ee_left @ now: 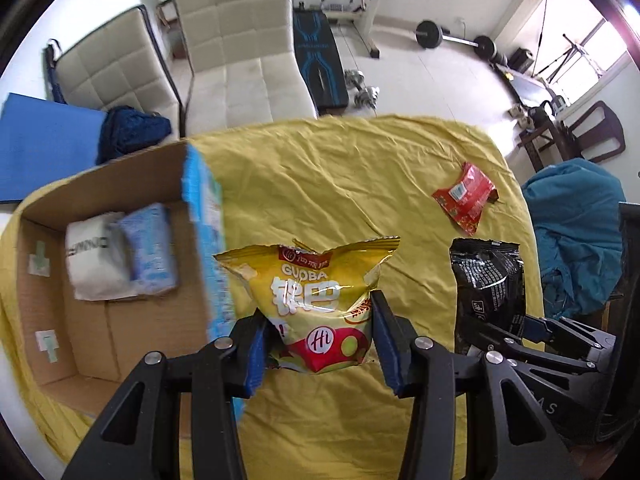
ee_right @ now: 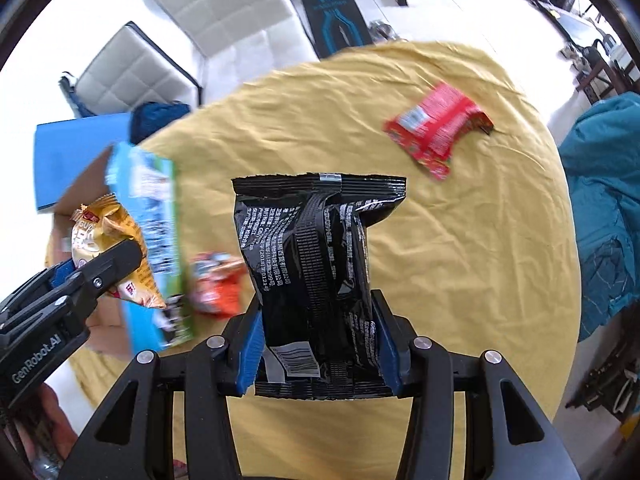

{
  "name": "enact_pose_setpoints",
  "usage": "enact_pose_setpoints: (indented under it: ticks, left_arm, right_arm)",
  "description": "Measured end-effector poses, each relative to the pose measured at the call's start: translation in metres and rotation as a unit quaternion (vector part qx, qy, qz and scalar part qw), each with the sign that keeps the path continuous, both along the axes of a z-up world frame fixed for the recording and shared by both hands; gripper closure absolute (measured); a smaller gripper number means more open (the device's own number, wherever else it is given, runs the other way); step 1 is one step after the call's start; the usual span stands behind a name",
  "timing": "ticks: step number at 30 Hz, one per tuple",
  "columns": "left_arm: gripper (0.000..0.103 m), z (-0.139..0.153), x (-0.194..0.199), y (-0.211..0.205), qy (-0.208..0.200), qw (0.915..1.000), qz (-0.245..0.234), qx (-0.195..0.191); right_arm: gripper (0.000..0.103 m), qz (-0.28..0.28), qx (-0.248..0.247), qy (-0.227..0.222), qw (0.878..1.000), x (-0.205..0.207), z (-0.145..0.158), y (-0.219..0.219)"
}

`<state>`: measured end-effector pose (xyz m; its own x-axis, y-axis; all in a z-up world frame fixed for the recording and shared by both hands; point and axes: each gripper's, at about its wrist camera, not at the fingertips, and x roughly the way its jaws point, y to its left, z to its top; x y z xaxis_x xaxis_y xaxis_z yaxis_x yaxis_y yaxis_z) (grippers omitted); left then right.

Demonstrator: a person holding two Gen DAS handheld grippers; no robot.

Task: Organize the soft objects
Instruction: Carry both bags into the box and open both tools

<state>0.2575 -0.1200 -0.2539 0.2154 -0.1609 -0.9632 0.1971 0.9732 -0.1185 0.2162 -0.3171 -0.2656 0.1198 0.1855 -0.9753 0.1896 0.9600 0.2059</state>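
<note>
I am looking over a room with white floor tiles, two cream padded chairs point(ee_left: 236, 44) and a weight bench with barbells point(ee_left: 376, 4) beyond a round worktop draped in a wrinkled yellow cloth point(ee_left: 328, 184).

At the worktop's left edge sits an open brown cardboard box with a blue printed flap point(ee_left: 120, 320). Inside it lie a white soft pack point(ee_left: 94, 264) and a pale blue soft pack point(ee_left: 150, 252), touching each other.

My left claw point(ee_left: 320, 340) is clamped on the lower part of a yellow crinkly snack bag with a red patch and white lettering point(ee_left: 316, 292), held upright just beside the box's near wall. In the right wrist view that bag point(ee_right: 108, 248) sits against the box's blue flap point(ee_right: 148, 240).

My right claw point(ee_right: 320, 344) grips a glossy black foil snack bag with white print point(ee_right: 316, 264) by its lower half, upright above the middle of the worktop.

A red flat foil packet point(ee_right: 438, 126) lies alone toward the worktop's far right edge, well apart from both claws. A blurred orange-red packet point(ee_right: 216, 288) lies on the cloth just beside the box, near the worktop's left edge. A teal cloth point(ee_right: 604, 208) is heaped off the worktop's right edge.
</note>
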Motion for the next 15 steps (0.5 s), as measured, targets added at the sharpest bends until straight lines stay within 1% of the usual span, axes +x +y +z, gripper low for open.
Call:
enact_pose_setpoints:
  ticks: [1,5,11,15]
  left_arm:
    - [0.060,0.011,-0.006,0.012,-0.014,0.9999,0.004,0.004]
    - [0.060,0.036,-0.019,0.044,-0.048,0.9986,0.015,0.018]
    - [0.060,0.057,-0.031,0.097,-0.079,0.9959,0.039,0.023]
    - [0.060,0.068,-0.035,0.134,-0.090,0.9941,0.056,0.021]
  right_arm:
    - [0.052,0.003,0.003,-0.007,1.000,-0.002,0.012,0.007]
    - [0.052,0.017,0.011,-0.033,0.999,-0.008,0.043,0.051]
    - [0.052,0.040,0.023,-0.052,0.998,-0.010,0.065,0.110]
    - [0.052,0.057,0.029,-0.054,0.996,-0.008,0.068,0.149]
